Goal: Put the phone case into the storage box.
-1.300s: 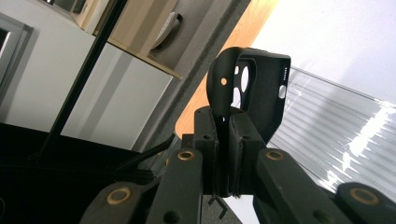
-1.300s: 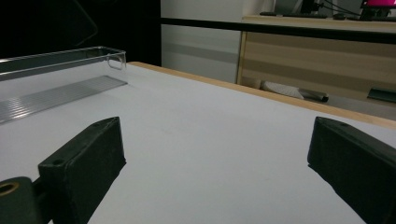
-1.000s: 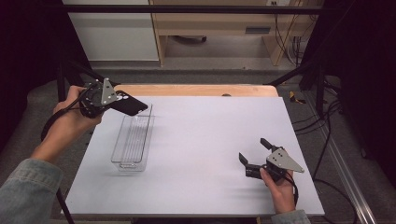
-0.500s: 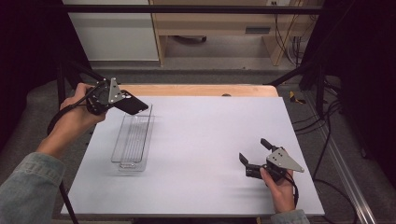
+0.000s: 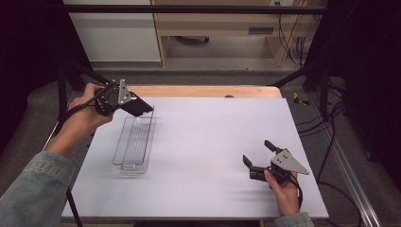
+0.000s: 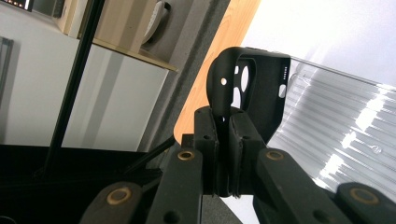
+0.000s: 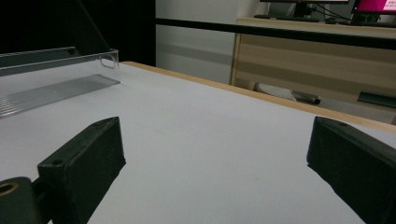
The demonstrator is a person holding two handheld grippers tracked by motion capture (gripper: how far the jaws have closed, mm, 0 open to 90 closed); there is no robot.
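Observation:
A black phone case (image 5: 140, 107) hangs just above the far end of a clear plastic tray (image 5: 134, 144) at the table's left. My left gripper (image 5: 126, 102) is shut on one edge of it. In the left gripper view the case (image 6: 261, 93) stands up from the pinched jaws of the left gripper (image 6: 224, 128), its camera cut-out showing, with the ribbed tray (image 6: 341, 135) behind it. My right gripper (image 5: 257, 151) rests on the table near the front right, open with nothing between its fingers (image 7: 84, 158).
The table is covered by a white sheet (image 5: 213, 137), with a wooden edge (image 5: 203, 91) at the far side. A cabinet and a wooden desk stand beyond it. Cables run down the floor at the right.
My left hand has carried the phone case a little to the right and slightly down, closer over the tray's far end. The right gripper has stayed still.

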